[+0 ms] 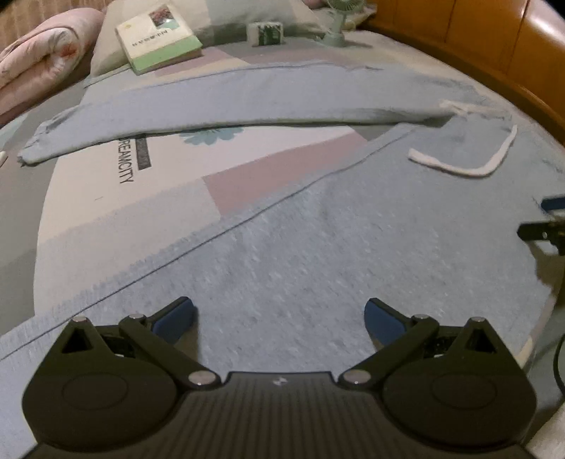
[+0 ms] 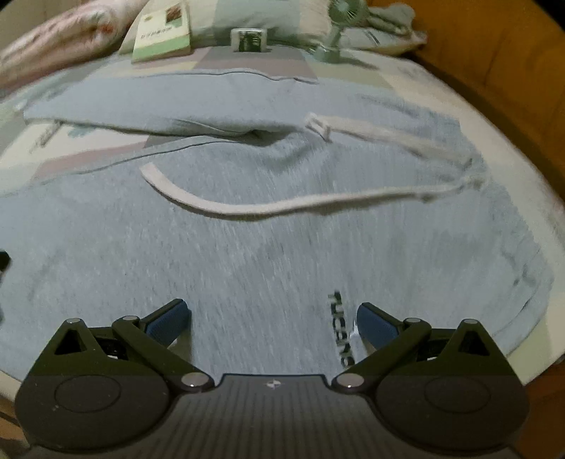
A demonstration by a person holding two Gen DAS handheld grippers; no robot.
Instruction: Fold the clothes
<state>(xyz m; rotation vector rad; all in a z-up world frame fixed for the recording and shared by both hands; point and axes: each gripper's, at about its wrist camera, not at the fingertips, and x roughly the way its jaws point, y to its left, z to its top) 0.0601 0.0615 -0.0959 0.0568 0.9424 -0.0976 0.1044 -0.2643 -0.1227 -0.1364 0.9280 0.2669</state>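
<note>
Both units sit low over the near leg of the light blue sweatpants (image 1: 353, 229), which lie spread on the bed (image 1: 88, 219). Left hand-held gripper (image 1: 279, 317): jaws spread wide, blue pads clear of the cloth, nothing pinched. Right hand-held gripper (image 2: 273, 317): likewise spread and empty, poised above the fabric next to the dark lettering printed on the pants (image 2: 340, 332). The legs lie in a V, the near one running under both grippers, the far one stretched flat across the bed beyond it, with patterned bedsheet showing between them; this layout fits either pants laid out for folding or a fold being reset, and the frames do not settle which. Judgement: any pinch here should take the full thickness of one leg at its edge, both grippers at matching points, so the cloth lifts evenly and does not twist. Hazard: the white drawstring (image 2: 282, 206) lies loose on top of the pants toward the waist and could get trapped inside a fold or snag a pad. Beyond the pants, at the pillow end: a green-and-white book (image 1: 159, 39), a small box (image 1: 265, 33), a small desk fan (image 1: 335, 21), and a rolled pink quilt (image 1: 39, 56); all are apart from the pants. A wooden bed frame (image 1: 476, 42) borders the waist side.
</note>
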